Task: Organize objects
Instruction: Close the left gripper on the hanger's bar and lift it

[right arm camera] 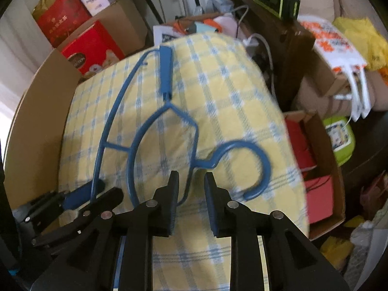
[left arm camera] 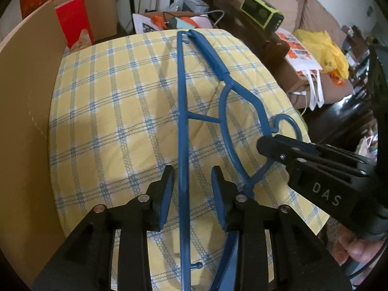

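Observation:
A blue plastic clothes hanger [left arm camera: 182, 111] lies flat on a yellow and blue checked cloth [left arm camera: 109, 111]. My left gripper [left arm camera: 192, 174] is open, its jaws either side of the hanger's long straight bar without touching it. My right gripper [right arm camera: 191, 181] is open around the hanger [right arm camera: 194, 143] near its neck, beside the hook [right arm camera: 263, 160]. In the left wrist view the right gripper [left arm camera: 264, 144] reaches in from the right at the hook's base. In the right wrist view the left gripper [right arm camera: 97, 197] sits at the lower left on the bar.
A brown cardboard wall [left arm camera: 26, 121] stands along the cloth's left edge. Red boxes [right arm camera: 94, 46] sit behind it. A green device [left arm camera: 262, 12] rests on dark furniture at the right. Bags [left arm camera: 322, 51] and an open box with red items [right arm camera: 317, 194] crowd the right side.

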`<state>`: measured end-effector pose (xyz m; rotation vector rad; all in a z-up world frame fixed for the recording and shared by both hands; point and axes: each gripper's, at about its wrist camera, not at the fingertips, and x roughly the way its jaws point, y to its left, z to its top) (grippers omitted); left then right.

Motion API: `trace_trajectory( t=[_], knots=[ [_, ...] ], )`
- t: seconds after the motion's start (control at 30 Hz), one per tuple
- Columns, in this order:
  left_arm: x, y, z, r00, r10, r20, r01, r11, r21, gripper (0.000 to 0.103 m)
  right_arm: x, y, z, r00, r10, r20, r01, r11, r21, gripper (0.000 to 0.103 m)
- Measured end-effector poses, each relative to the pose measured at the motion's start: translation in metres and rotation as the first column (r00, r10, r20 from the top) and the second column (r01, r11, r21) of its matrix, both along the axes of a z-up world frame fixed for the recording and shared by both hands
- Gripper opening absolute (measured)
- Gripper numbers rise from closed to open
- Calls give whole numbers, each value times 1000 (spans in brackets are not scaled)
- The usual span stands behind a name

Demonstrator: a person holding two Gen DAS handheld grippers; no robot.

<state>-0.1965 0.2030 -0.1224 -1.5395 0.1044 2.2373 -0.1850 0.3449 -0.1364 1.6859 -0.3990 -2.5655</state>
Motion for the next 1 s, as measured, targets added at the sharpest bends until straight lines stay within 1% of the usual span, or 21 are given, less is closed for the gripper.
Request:
trace_trajectory(
  t=[0.03, 0.07, 0.1, 0.17, 0.2, 0.33, 0.43, 0.67, 0.87, 1.0],
  knots=[
    [1, 2, 0, 1000, -4, -5, 4, 1000, -9, 22, 1, 0, 0, 1000, -2, -14, 2, 1000, 0, 18],
    [2, 3, 0, 1000, -5, -18, 4, 1000, -28, 18, 2, -2, 0, 1000, 5, -21, -5, 1000, -18, 16],
    [3, 3, 0, 1000, -6, -25, 5, 999, -36, 16, 2, -3, -1, 1000, 3, -25, -4, 1000, -25, 15],
    [3, 2, 1, 1000, -6, -22, 5, 1000, -31, 10, 4, -4, -1, 999, -1, -47, 1, 1000, -6, 14],
    [4, 0, 2, 1000, -6, -23, 5, 1000, -28, 9, 4, -3, -1, 999, -6, -49, 6, 1000, -6, 13],
    [8, -2, 11, 999, -11, -50, 10, 1000, -15, 9, 7, 3, 3, 998, -20, -67, 17, 999, -39, 12],
    [9, -5, 25, 997, -6, -72, 7, 1000, 9, 9, 8, 1, 13, 996, -16, -89, 13, 999, -31, 12],
    [14, -18, 68, 989, 2, -146, 6, 998, 59, 9, 12, -4, 50, 987, -2, -161, -2, 1000, -22, 12],
    [16, -34, 93, 984, 20, -176, -8, 998, 68, 9, 17, -17, 84, 976, 20, -217, -26, 999, -22, 12],
    [21, -49, 107, 981, 39, -189, -24, 997, 80, 10, 20, -30, 102, 968, 40, -248, -46, 999, -19, 12]
  ],
)
